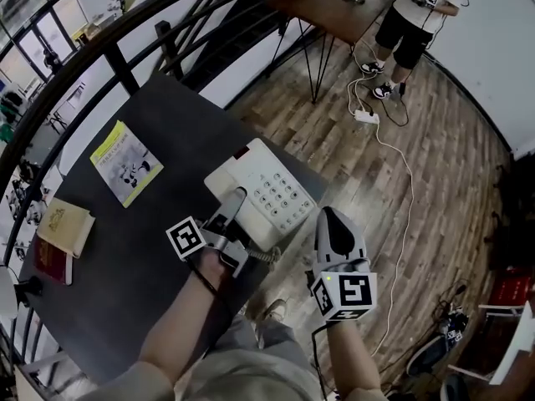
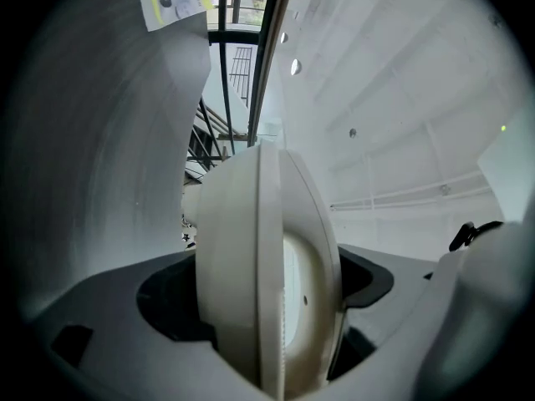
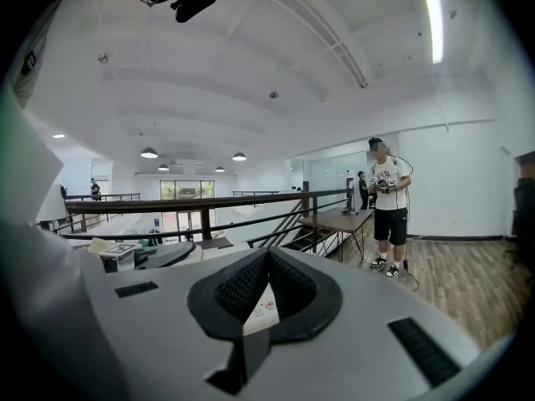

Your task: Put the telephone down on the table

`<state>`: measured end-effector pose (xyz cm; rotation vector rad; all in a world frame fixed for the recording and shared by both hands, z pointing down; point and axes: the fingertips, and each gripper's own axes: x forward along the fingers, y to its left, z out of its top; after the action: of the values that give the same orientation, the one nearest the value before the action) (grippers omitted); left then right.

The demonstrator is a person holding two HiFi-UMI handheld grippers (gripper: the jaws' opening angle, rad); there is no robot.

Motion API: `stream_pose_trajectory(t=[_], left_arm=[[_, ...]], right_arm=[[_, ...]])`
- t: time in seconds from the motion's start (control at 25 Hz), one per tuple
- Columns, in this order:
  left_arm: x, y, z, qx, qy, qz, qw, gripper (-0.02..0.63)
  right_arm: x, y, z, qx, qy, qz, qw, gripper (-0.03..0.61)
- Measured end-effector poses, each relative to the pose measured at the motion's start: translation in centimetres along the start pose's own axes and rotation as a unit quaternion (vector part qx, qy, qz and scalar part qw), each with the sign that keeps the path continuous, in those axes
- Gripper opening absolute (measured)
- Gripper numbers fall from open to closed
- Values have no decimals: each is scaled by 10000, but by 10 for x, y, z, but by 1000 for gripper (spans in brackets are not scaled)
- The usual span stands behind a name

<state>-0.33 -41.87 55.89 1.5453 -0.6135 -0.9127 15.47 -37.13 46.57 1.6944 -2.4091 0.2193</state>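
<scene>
A cream push-button telephone (image 1: 274,192) sits at the right edge of the black table (image 1: 167,115). Its handset (image 1: 228,210) lies along the phone's left side, and my left gripper (image 1: 221,228) is shut on it. In the left gripper view the handset (image 2: 259,282) stands on edge and fills the space between the jaws. A coiled cord (image 1: 266,256) hangs at the phone's near corner. My right gripper (image 1: 337,224) hovers off the table's edge, just right of the phone, jaws shut with nothing in them. Its closed jaws (image 3: 266,257) show in the right gripper view.
A yellow-green booklet (image 1: 125,162) lies mid-table; a tan book (image 1: 65,228) and a red booklet (image 1: 52,266) lie at the left edge. A black railing (image 1: 117,57) runs behind the table. On the wood floor are a power strip (image 1: 366,116), another table (image 1: 334,7) and a person (image 1: 414,23).
</scene>
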Motion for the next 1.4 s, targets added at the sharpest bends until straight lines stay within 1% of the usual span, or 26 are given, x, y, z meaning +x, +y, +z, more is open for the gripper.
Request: stream_pose_trajectory(t=[0.24,0.44,0.6,0.72,0.84,0.92,1.0,1.12,1.28,1.4], left_arm=[[14,53,3,-95,-69,320,9994,434],[24,80,1,-185,-106,469,9987,434],[28,99,4,-63,-62,667,9977,434],[32,106,8,-38,-160,694,9975,436],[28,116,8,-39,-185,816,9965,436],[26,124,9,100,-124,981,9950,434],[29,124,6,273,-31,999,9946,430],[24,129,0,421,90,1252,9912,428],[23,131,2,394,-12,1415,9892,430],[18,136,3,449,-103,1723,9840,431]], right_arm=[[16,-10,-28,83,164,-59,9998,2],[22,-17,-46,164,329,-81,9993,2],[27,-14,-58,164,499,86,9986,2],[28,-13,-67,102,621,228,9978,2],[25,-13,-76,80,730,244,9970,2],[25,-15,-77,47,741,235,9970,2],[26,-16,-79,20,764,238,9968,2],[22,-15,-83,65,816,272,9963,2],[21,-9,-81,-22,754,331,9966,2],[21,-7,-84,42,766,319,9965,2]])
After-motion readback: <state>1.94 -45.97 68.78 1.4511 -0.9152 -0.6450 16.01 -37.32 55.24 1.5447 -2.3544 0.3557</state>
